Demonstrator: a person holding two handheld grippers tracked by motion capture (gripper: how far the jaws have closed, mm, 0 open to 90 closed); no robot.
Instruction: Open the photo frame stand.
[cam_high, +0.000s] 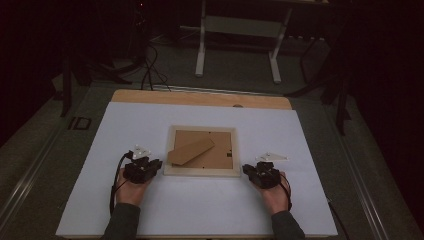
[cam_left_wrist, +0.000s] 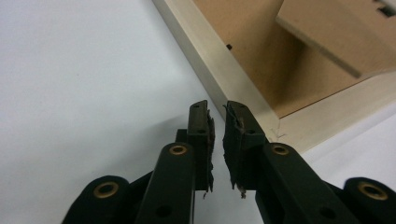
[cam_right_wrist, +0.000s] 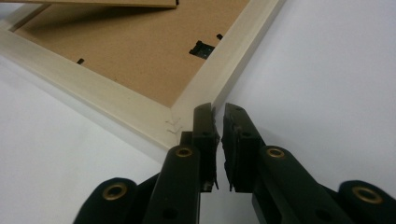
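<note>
Pale wood frames the brown-backed rectangular picture frame (cam_high: 202, 171) lying face down mid-way across the white surface (cam_high: 200, 210), its cardboard stand (cam_high: 190, 151) raised. The left tool (cam_high: 150, 165) and right tool (cam_high: 248, 170) flank its near corners, each with jaws parted by a narrow slit and nothing between them. A sound grip likely means widening both first, then closing evenly on opposite rails.
</note>
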